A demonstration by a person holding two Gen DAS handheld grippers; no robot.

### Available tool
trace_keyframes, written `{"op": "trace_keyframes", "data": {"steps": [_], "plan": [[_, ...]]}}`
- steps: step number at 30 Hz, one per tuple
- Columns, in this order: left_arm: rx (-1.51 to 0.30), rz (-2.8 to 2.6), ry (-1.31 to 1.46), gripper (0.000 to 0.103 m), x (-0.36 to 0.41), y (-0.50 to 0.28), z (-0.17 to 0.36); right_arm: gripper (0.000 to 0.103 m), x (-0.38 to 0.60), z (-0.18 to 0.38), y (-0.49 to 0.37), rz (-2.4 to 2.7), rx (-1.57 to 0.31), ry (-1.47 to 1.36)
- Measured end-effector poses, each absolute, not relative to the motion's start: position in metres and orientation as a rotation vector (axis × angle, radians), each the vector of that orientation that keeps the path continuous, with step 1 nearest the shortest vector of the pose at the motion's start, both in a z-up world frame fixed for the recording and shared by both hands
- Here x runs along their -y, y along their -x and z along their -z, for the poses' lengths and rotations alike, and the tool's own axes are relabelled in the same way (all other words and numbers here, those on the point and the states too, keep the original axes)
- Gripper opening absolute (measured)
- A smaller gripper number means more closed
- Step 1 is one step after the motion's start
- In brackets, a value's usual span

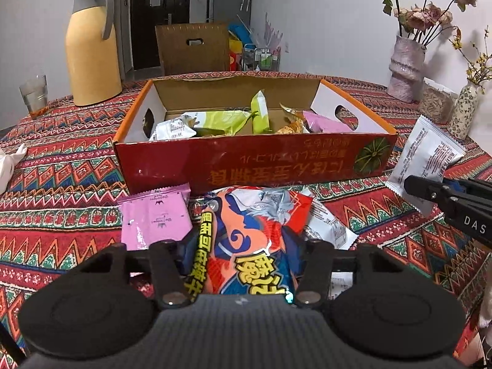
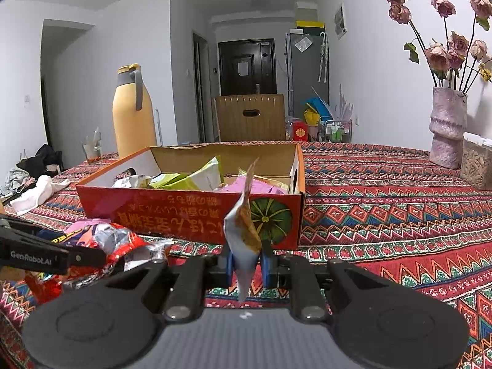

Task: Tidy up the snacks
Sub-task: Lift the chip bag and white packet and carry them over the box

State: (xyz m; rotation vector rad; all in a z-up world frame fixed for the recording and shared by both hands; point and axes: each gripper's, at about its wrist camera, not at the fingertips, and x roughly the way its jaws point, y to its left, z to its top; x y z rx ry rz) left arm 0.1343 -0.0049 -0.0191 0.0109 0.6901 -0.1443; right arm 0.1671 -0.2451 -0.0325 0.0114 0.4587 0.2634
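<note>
A red cardboard box (image 1: pixel 246 160) with several snack packets inside stands on the patterned tablecloth; it also shows in the right wrist view (image 2: pixel 190 212). My left gripper (image 1: pixel 246 246) is shut on a large orange and blue snack bag (image 1: pixel 252 240) just in front of the box. A pink packet (image 1: pixel 153 215) and a white packet (image 1: pixel 329 224) lie beside the bag. My right gripper (image 2: pixel 246 261) is shut on a white snack packet (image 2: pixel 243 230), held upright before the box's right end; the packet shows in the left wrist view (image 1: pixel 424 160).
A yellow thermos jug (image 1: pixel 92 49) and a glass (image 1: pixel 33 95) stand at the back left. A pink vase of dried roses (image 1: pixel 406 67), a jar (image 1: pixel 436 101) and a small floral vase (image 1: pixel 464 110) stand at the right. A white cloth (image 2: pixel 37 193) lies left.
</note>
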Motion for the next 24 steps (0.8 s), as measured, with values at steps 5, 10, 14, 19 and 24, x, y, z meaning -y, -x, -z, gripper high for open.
{"op": "trace_keyframes", "data": {"steps": [5,10,14,19,24], "plan": [[-0.667,0.138,-0.006,0.052,0.005,-0.130,0.012,0.017,0.243,0.030,-0.166,-0.267,-0.451,-0.006],[-0.614,0.129,-0.009,0.052,0.006,-0.125,-0.003,0.017,0.242,0.026,-0.165,-0.268,-0.436,-0.002],[-0.568,0.115,0.000,0.052,0.006,-0.127,-0.019,0.017,0.239,0.017,-0.169,-0.270,-0.410,0.003],[-0.515,0.099,0.012,0.052,0.007,-0.138,-0.038,0.017,0.233,0.003,-0.181,-0.277,-0.373,0.009],[-0.471,0.081,0.019,0.052,0.011,-0.155,-0.055,0.017,0.223,-0.009,-0.198,-0.290,-0.342,0.016]]}}
